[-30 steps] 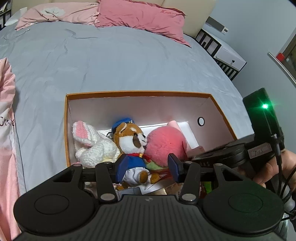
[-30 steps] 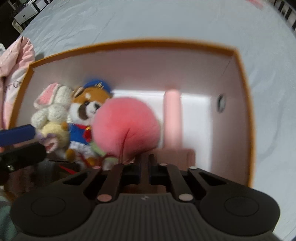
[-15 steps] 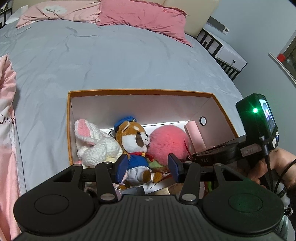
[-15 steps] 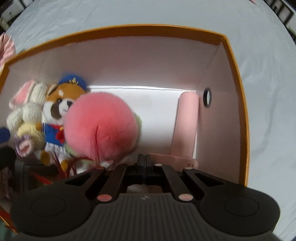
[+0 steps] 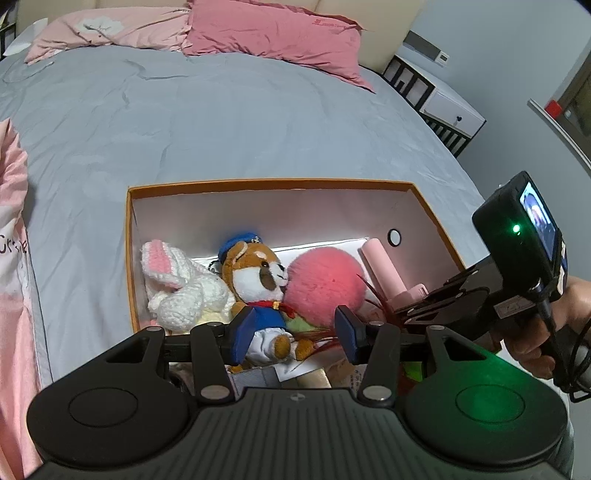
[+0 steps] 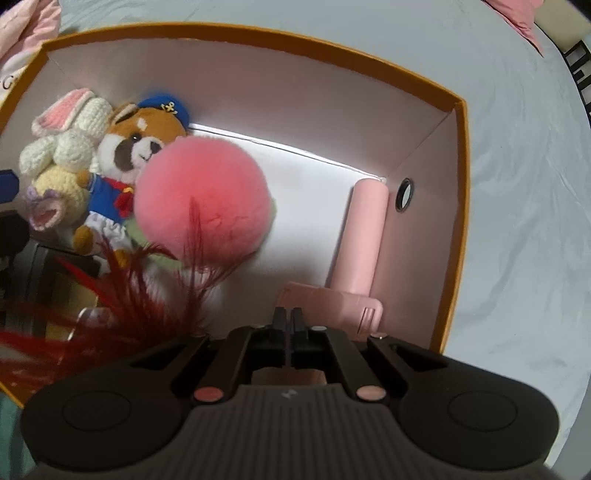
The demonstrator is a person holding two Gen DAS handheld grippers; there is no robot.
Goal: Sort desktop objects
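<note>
An orange box with a white inside lies on the grey bed. It holds a white crocheted bunny, a red panda plush in a blue cap, a fluffy pink ball, and a pink cylinder joined to a flat pink piece. My left gripper hovers open over the box's near side, with nothing pressed between its blue pads. My right gripper is shut, pointing steeply down, its tips at the edge of the flat pink piece. I cannot tell whether they pinch it.
Red feathers stick up in the box's near left part. The cylinder lies along the right wall, by a round hole. A hand holds the right gripper's handle. Pink pillows and a pink blanket border the bed.
The right gripper rolled and tipped further down over the box. The pink cylinder shifted from beside the ball to the right wall. The left gripper stayed open and nearly still.
</note>
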